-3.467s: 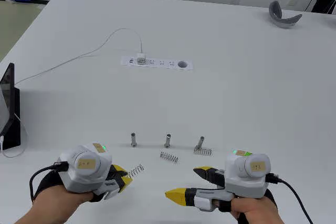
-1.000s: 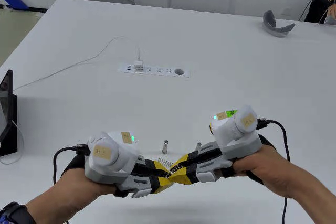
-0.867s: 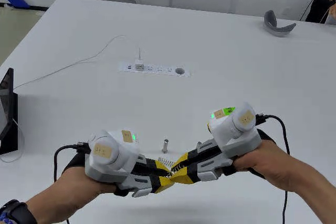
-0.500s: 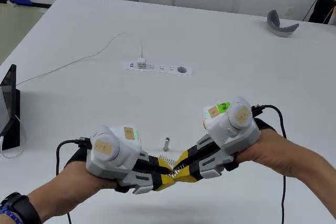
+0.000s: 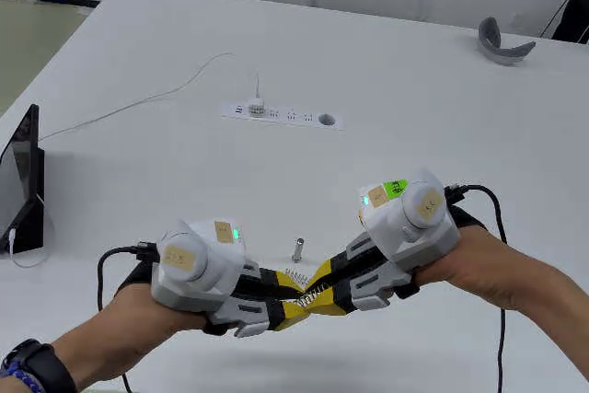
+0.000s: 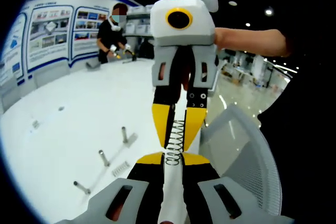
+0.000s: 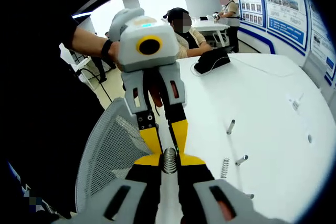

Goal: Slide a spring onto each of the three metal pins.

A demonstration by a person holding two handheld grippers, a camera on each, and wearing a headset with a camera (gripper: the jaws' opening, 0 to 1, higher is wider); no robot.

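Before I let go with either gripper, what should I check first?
1. Spring gripped at both ends, with left gripper and right gripper tip to tip: ok.
2. One grip firm enough to carry it alone: cannot tell.
3. Three pins standing and bare: ok.
4. Held spring lined up over a pin: not ok, it is in the air, apart from them.
5. Spare spring lying loose on the table near the pins: ok.
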